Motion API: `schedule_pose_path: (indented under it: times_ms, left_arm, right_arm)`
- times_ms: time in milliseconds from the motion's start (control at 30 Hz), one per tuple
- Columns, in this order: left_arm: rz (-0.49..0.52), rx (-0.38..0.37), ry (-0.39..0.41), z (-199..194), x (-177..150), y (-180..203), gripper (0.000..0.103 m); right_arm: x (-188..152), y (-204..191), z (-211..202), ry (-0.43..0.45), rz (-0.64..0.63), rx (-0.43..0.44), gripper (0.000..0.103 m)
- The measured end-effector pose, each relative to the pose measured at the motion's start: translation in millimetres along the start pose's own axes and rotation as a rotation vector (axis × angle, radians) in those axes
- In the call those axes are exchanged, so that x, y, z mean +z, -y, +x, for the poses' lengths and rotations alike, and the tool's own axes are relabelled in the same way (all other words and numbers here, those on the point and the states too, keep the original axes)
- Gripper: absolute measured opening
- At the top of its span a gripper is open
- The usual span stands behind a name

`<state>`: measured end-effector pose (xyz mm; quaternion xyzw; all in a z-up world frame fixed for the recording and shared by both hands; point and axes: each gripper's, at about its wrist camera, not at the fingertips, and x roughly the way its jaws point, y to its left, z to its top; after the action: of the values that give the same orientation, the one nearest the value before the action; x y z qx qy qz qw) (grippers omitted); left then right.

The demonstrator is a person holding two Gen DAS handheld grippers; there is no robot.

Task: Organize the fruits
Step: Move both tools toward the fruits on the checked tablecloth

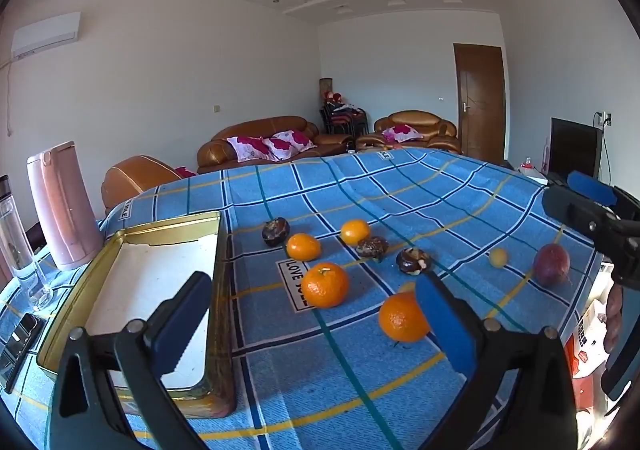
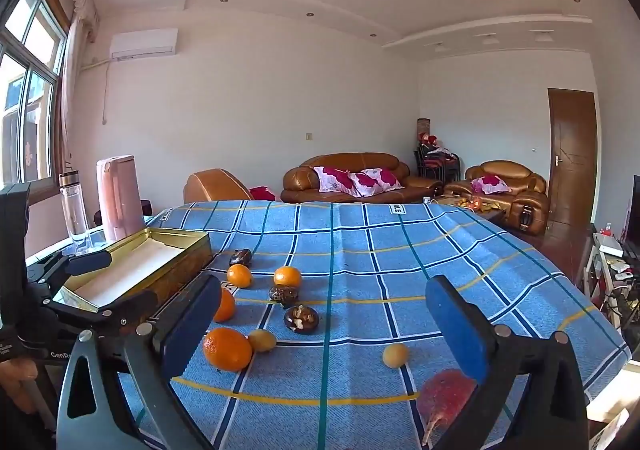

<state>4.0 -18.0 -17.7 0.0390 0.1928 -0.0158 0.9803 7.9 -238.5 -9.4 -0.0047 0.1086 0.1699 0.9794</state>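
Note:
Several oranges lie on the blue checked tablecloth [image 1: 360, 194], the nearest orange [image 1: 402, 317] beside my left gripper's right pad. Three dark fruits [image 1: 412, 261] sit among them, with a small yellow fruit [image 1: 498, 257] and a purple-red fruit [image 1: 551, 264] at the right. A gold tin tray [image 1: 120, 242] with a white bottom stands empty at the left. My left gripper [image 1: 316, 326] is open above the cloth. My right gripper [image 2: 324, 326] is open and empty, its right pad over the purple-red fruit [image 2: 444, 394]. The nearest orange [image 2: 226, 348] and the tray [image 2: 160, 246] lie to its left.
A pink jug [image 1: 64, 206] and a clear bottle [image 1: 16, 246] stand beyond the tray at the left. A phone [image 1: 20, 338] lies by the tray's near corner. The table edge drops off at the right, with boxes [image 1: 588, 346] below. Sofas stand behind the table.

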Motion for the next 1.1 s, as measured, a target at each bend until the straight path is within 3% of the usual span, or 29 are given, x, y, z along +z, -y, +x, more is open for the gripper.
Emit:
schedule_pose_path:
  times_ms: [200,1100]
  left_arm:
    - [0.003,0.001,-0.005,3,-2,1,0.103]
    - [0.039,-0.011,-0.036,14,-12,19,0.103]
  right_arm:
    - [-5,2,-1,-0.01,-0.022,-0.052,0.102]
    - [-16,19,-6,-0.04,-0.008,-0.08,0.102]
